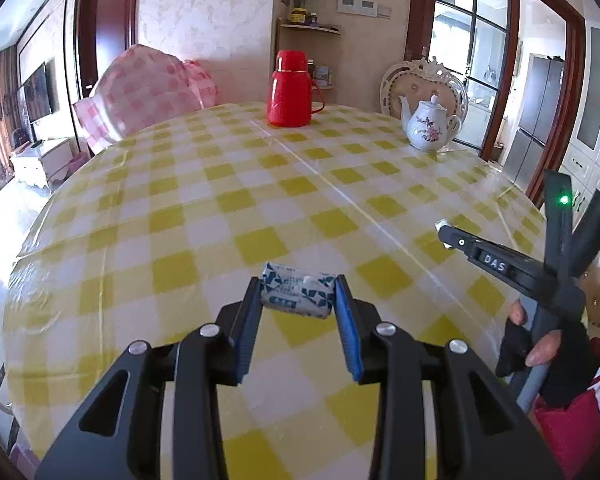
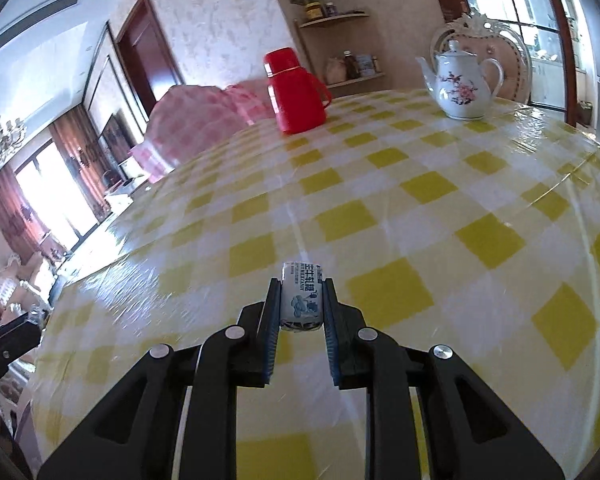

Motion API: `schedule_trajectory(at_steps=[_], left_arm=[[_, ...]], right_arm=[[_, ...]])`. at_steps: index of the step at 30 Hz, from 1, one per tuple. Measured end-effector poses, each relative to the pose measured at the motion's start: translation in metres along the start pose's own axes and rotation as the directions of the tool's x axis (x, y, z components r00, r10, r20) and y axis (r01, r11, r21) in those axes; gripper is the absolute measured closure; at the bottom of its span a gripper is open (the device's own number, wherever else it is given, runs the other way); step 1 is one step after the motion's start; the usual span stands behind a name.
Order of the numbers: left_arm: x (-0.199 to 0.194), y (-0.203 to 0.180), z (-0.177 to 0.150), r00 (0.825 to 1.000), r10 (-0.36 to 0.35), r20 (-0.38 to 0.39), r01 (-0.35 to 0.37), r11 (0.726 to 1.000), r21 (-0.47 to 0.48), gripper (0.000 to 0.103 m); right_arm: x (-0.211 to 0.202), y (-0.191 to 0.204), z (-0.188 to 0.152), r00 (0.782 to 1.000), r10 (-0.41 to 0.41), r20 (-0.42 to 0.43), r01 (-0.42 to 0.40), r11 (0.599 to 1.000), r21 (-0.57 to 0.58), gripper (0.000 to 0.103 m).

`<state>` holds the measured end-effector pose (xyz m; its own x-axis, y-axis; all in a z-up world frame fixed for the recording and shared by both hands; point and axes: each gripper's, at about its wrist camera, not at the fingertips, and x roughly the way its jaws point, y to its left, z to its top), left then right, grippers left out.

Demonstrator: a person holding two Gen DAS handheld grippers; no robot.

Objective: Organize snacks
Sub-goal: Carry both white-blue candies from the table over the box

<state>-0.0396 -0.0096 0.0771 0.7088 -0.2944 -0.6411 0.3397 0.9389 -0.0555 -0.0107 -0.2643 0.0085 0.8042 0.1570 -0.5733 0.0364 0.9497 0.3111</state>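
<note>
A blue-and-white wrapped snack [image 1: 298,295] is clamped crosswise between the blue pads of my left gripper [image 1: 298,298], held above the yellow checked tablecloth [image 1: 284,184]. My right gripper [image 2: 302,300] is shut on a second blue-and-white snack packet [image 2: 302,298], held end-on between its pads over the same cloth [image 2: 420,200]. In the left wrist view the right gripper [image 1: 446,234] shows from the side at the right edge, with a hand [image 1: 540,344] on its handle. The tip of the left gripper [image 2: 32,318] peeks in at the left edge of the right wrist view.
A red thermos [image 1: 292,90] stands at the far side of the table, a white flowered teapot [image 1: 430,124] to its right. An ornate white chair [image 1: 424,80] sits behind the teapot. A pink checked cover [image 1: 148,92] lies beyond the table's left edge.
</note>
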Motion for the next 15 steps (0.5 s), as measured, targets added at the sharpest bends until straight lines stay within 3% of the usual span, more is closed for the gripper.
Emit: schedule_trajectory(at_steps=[15], left_arm=[[-0.07, 0.053, -0.06, 0.998, 0.04, 0.038, -0.038, 0.997, -0.065, 0.067]], right_arm=[[-0.076, 0.105, -0.06, 0.982, 0.191, -0.007, -0.189, 0.967, -0.169, 0.083]])
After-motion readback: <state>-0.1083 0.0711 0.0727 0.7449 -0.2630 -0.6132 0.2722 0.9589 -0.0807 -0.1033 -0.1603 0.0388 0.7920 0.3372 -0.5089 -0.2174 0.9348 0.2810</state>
